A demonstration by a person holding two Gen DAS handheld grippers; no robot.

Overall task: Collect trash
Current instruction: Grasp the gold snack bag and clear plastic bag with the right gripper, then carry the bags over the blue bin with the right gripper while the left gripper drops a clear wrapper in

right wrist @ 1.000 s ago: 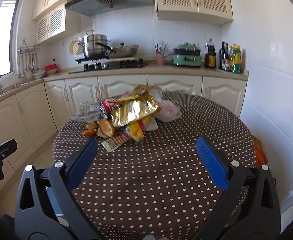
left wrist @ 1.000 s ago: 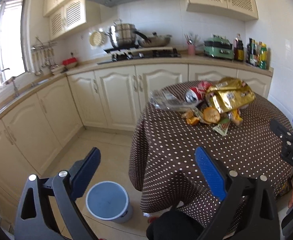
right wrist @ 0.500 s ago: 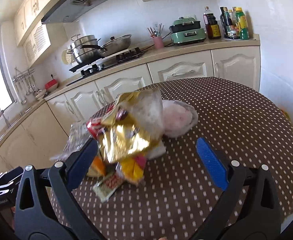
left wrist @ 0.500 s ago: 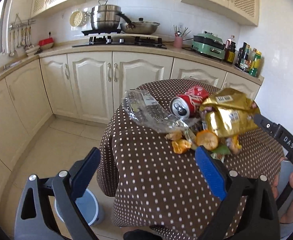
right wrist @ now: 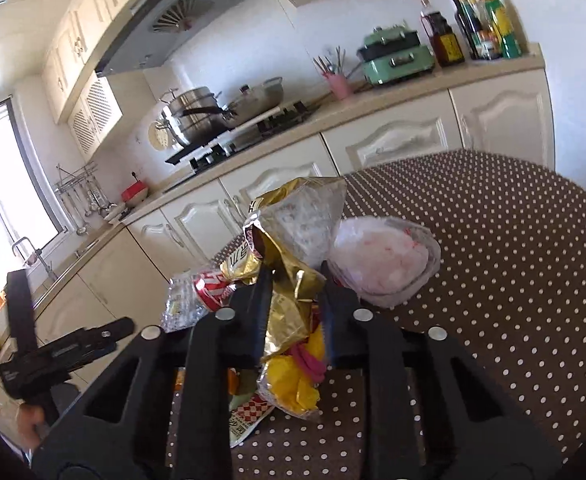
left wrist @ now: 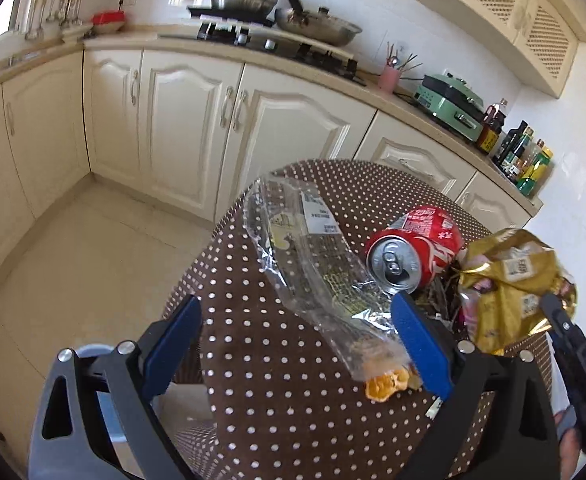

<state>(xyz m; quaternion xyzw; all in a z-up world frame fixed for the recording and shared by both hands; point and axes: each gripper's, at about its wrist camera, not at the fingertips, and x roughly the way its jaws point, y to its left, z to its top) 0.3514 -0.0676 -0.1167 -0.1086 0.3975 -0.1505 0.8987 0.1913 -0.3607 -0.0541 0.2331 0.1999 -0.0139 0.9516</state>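
A heap of trash lies on the round brown dotted table (left wrist: 293,420). It holds a clear plastic wrapper (left wrist: 313,264), a red soda can (left wrist: 417,252) on its side, orange peel (left wrist: 385,380) and a gold snack bag (right wrist: 289,256). My left gripper (left wrist: 297,344) hovers open above the near end of the clear wrapper without touching it. My right gripper (right wrist: 295,288) is closing its jaws on the crumpled gold snack bag, which sits pinched between them. A yellow wrapper (right wrist: 293,384) lies under that bag, and a white plastic bag (right wrist: 381,264) is just to the right.
A blue-grey bin (left wrist: 93,354) stands on the tiled floor left of the table, mostly hidden behind my left gripper. Cream cabinets and a counter with a stove, pots and bottles line the far wall. A person's hand (right wrist: 29,420) holds the left gripper's handle.
My left gripper moved in over the table and tilted down toward the clear wrapper. My right gripper's jaws went from wide open to nearly together on the gold snack bag.
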